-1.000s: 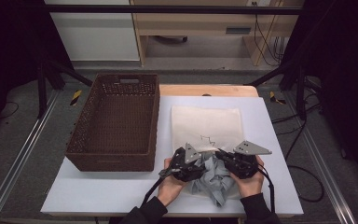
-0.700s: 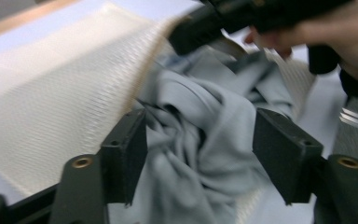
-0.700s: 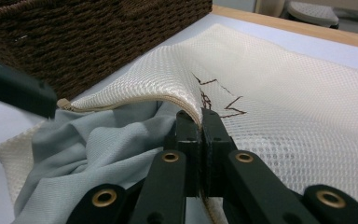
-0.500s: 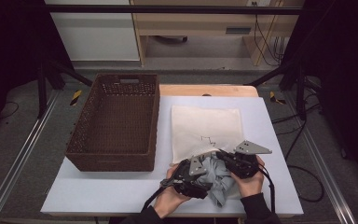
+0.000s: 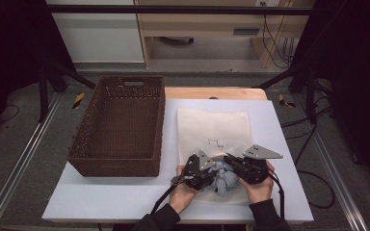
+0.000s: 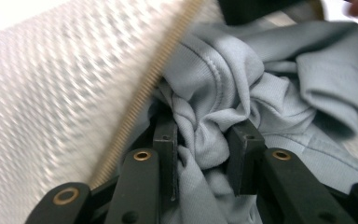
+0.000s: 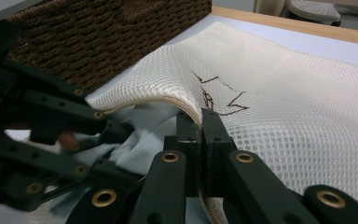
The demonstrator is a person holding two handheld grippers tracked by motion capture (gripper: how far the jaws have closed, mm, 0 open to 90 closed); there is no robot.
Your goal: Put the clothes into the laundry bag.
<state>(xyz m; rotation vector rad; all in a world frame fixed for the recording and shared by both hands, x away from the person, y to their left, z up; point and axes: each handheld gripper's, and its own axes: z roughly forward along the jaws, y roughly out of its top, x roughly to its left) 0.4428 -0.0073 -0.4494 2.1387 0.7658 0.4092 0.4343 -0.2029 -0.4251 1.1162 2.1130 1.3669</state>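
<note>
A crumpled grey garment point(image 5: 225, 181) lies at the near mouth of a white mesh bag point(image 5: 214, 126) on the table. My left gripper point(image 6: 205, 140) has just been closing, and its pads now pinch a bunched fold of the grey garment point(image 6: 261, 79) beside the bag's tan zipper edge point(image 6: 154, 79). My right gripper point(image 7: 200, 122) is shut on the rim of the mesh bag point(image 7: 284, 93) and holds it raised above the grey garment point(image 7: 140, 144). In the high view the left gripper point(image 5: 206, 175) and the right gripper point(image 5: 232, 162) face each other across the garment.
A dark brown woven basket point(image 5: 118, 164) stands left of the bag, close to the left hand. The white board point(image 5: 101, 202) covers a wooden table. A brown scribble point(image 7: 219, 98) marks the mesh. Dark frame legs and cables stand on the floor around the table.
The left hand dipped toward the table's near edge, then pushed back to the right into the grey garment, where its jaws now pinch a fold. The right gripper has kept still on the bag's rim.
</note>
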